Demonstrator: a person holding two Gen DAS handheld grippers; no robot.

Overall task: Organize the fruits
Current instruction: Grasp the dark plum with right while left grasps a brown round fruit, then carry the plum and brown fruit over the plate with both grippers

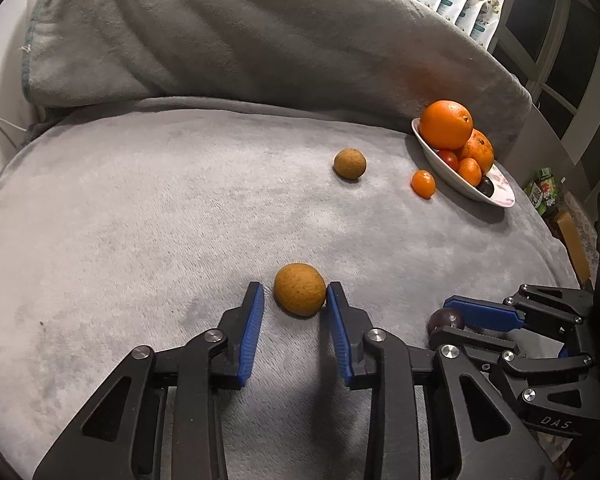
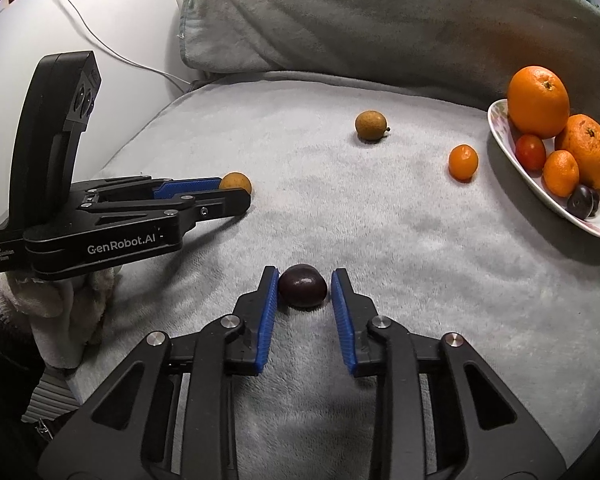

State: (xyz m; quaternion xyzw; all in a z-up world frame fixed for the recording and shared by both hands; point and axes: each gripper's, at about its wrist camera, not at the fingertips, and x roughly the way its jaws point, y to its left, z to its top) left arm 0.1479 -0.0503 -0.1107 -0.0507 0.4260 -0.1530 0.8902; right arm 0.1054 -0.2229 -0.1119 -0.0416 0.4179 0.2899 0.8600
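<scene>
From the left wrist, a grey plush blanket (image 1: 140,208) was seen; the left gripper (image 1: 296,300) flanked a tan fruit (image 1: 299,294), its right pad touching, left apart.

From the right wrist, a white wall (image 2: 112,20) was seen behind; the right gripper (image 2: 305,288) bracketed a dark plum (image 2: 302,285), not visibly clamped.

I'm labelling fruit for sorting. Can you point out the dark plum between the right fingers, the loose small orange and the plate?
dark plum (image 2: 302,289): right wrist view, top skin.
small orange (image 2: 463,162): right wrist view, its middle.
plate (image 2: 500,130): right wrist view, left rim.
</scene>
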